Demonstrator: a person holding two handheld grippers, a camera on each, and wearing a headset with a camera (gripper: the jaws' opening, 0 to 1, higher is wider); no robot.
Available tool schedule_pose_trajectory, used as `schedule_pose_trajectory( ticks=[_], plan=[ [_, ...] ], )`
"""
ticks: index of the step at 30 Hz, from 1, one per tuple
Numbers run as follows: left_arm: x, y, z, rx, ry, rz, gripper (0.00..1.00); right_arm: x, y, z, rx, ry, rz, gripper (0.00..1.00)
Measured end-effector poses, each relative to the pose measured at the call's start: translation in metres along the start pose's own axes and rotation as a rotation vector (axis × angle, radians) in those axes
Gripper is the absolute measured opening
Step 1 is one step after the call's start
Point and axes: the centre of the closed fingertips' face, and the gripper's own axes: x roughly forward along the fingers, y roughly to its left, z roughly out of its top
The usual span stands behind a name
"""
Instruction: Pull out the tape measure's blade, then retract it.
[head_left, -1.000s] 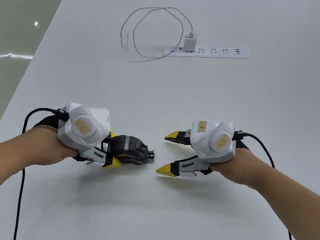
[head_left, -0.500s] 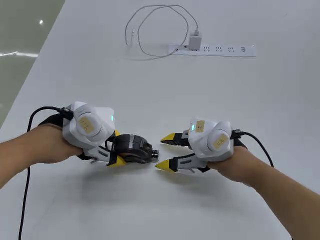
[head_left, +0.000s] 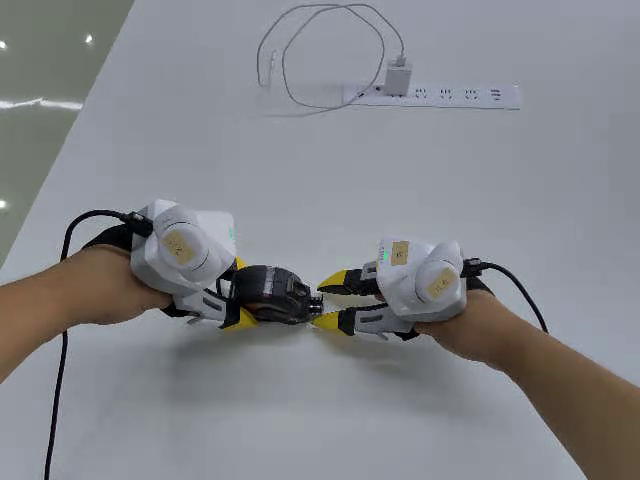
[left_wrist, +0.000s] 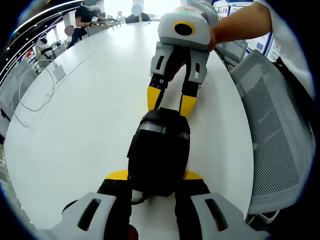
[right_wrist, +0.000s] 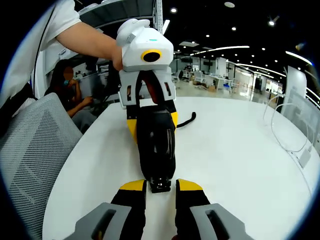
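Observation:
A black tape measure (head_left: 270, 294) lies low over the white table (head_left: 300, 180), and my left gripper (head_left: 240, 296) is shut on its body. In the left gripper view the case (left_wrist: 160, 150) sits between my yellow pads (left_wrist: 118, 175). My right gripper (head_left: 328, 301) faces it from the right, open, its jaws narrowed to either side of the blade's end tab (right_wrist: 160, 184). In the right gripper view small gaps show between the tab and the yellow fingertips (right_wrist: 133, 186). The blade sits inside the case (right_wrist: 156, 137).
A white power strip (head_left: 440, 96) with a charger (head_left: 398, 75) and a looped cable (head_left: 300, 60) lies at the table's far side. The table's left edge (head_left: 90, 110) drops to the floor. A mesh chair (left_wrist: 280, 125) stands beside the table.
My right gripper has moved left to the tape measure and narrowed its jaws around the end tab. The left gripper keeps its hold on the case.

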Motion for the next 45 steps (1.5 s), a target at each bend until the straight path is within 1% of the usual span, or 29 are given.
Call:
schedule_pose_trajectory(
  ticks=[15, 37, 45],
  plan=[
    [-0.0001, 0.0001, 0.0001, -0.001, -0.004, 0.001, 0.28, 0.0049, 0.0007, -0.0006, -0.012, 0.002, 0.008, 0.12],
    [-0.0006, 0.0007, -0.0006, 0.0, -0.001, 0.004, 0.28, 0.0063, -0.0001, -0.0012, 0.011, -0.008, 0.023, 0.11],
    [-0.0007, 0.0005, -0.0006, 0.004, -0.002, 0.004, 0.28, 0.0051, 0.0, -0.0016, -0.008, 0.005, 0.017, 0.09]
  ],
)
